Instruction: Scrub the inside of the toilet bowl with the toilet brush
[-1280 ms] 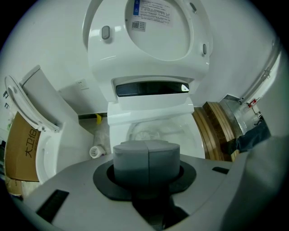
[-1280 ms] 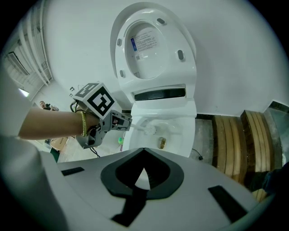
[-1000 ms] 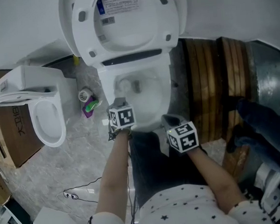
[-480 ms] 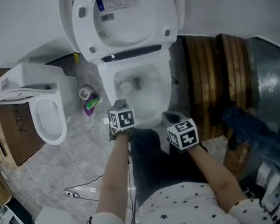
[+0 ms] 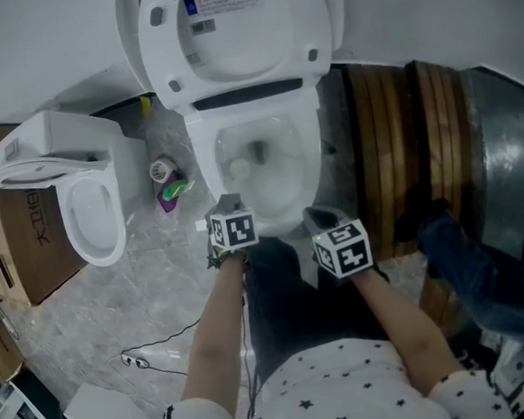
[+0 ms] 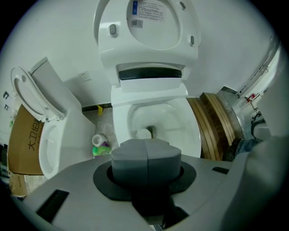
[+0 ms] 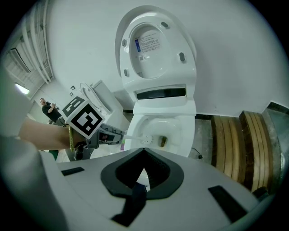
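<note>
- The left gripper point(image 6: 146, 151) had its jaws pressed together on the handle of the toilet brush point(image 7: 145, 140); the handle itself could hardly be made out at the pads.
- The right gripper point(image 5: 321, 219) hung with jaws apart and nothing between them, at the bowl's near rim, just right of the left.
- The brush ran forward and slightly right from the left gripper, its head low inside the toilet bowl point(image 5: 297, 170), just left of the drain.
- Any scrubbing stroke would likely fall to the left hand alone.
- Whether the bristles touched the porcelain could not be told.
</note>
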A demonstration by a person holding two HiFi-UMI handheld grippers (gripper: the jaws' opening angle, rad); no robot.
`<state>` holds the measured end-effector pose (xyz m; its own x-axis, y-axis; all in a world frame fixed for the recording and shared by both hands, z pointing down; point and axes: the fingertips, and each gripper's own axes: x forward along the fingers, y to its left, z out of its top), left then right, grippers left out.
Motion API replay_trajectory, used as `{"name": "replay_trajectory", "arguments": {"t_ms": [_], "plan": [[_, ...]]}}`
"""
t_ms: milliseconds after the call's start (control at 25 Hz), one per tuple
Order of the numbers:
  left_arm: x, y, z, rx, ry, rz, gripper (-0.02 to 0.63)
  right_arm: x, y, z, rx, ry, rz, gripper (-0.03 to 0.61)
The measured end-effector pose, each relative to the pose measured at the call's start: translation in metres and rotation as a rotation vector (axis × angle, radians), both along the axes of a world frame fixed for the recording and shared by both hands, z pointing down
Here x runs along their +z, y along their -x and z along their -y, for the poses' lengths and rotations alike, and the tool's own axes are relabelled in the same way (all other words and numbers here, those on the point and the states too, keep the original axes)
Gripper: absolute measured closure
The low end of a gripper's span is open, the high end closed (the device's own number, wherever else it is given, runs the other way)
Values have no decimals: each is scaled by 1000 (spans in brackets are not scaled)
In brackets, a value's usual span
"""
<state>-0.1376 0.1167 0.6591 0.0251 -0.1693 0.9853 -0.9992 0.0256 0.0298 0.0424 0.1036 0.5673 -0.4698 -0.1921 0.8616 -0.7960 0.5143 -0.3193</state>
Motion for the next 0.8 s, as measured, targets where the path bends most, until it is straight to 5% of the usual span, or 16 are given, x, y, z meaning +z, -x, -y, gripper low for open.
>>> {"name": "replay_trajectory", "arguments": {"t_ms": [800], "plan": [[-3, -20, -50, 1, 46, -18, 460, -3, -2, -9, -24, -2, -4, 572]]}}
